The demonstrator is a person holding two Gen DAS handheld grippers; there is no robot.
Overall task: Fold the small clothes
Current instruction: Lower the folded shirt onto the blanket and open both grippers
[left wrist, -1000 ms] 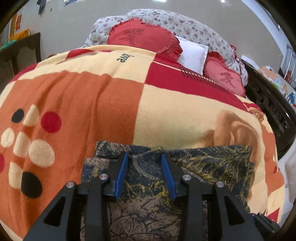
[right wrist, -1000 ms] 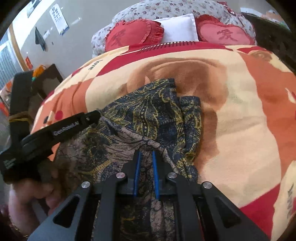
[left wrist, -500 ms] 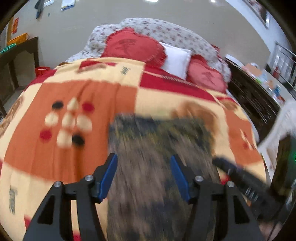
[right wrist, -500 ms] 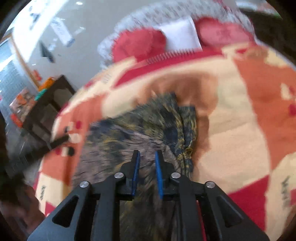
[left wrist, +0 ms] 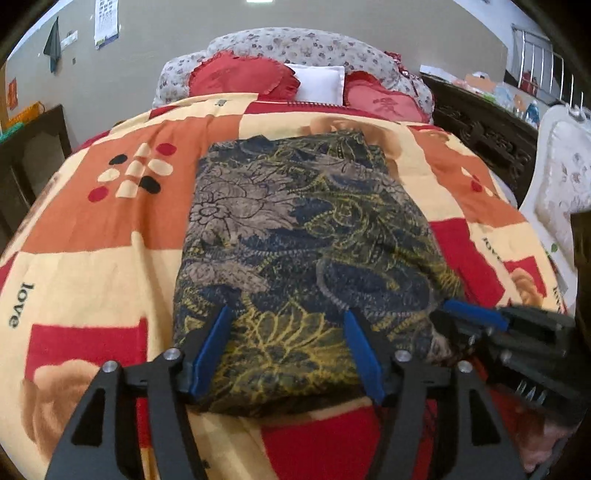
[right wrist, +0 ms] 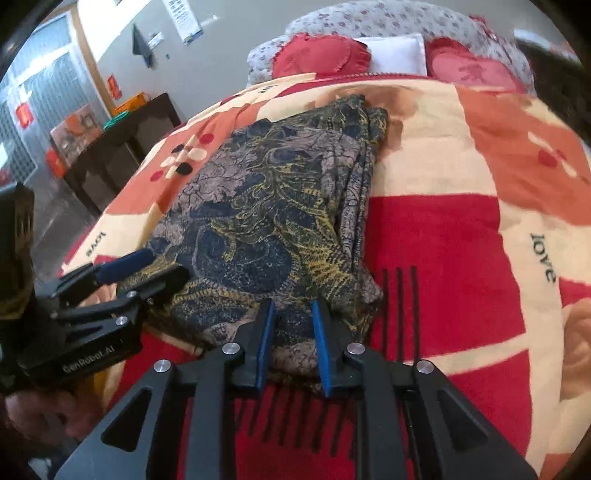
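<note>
The patterned garment (left wrist: pixel 303 236) (right wrist: pixel 273 214) lies folded into a long rectangle on the bed, dark blue and grey-brown with yellow leaf and flower print. Its long axis runs from 6 o'clock toward 12 o'clock in the left wrist view. In the right wrist view stacked fold edges show along its 3 o'clock side, and the far end looks slightly bunched.

Left claw (left wrist: pixel 288 350): jaws wide apart over the near end of the garment, blue pads astride the cloth, nothing pinched. Right claw (right wrist: pixel 291 343): jaws partly apart at the near right corner of the garment, cloth seen between the pads, not clamped. The right claw also shows in the left wrist view at 4 o'clock (left wrist: pixel 476 314), at the garment's near right corner.

The blanket (left wrist: pixel 103 221) (right wrist: pixel 443 177) under the garment is fleece in orange, cream and red blocks, with dots and the word "love". At 12 o'clock sit two red heart cushions (left wrist: pixel 243 79), a white pillow (left wrist: pixel 319 86) and a floral bolster (left wrist: pixel 295 46). A dark side cabinet (right wrist: pixel 122 144) stands at 9–10 o'clock beside the bed; a dark carved bed frame (left wrist: pixel 487 136) runs at 2 o'clock. The wall (left wrist: pixel 147 55) behind is grey-beige with a hung calendar (left wrist: pixel 106 22).
</note>
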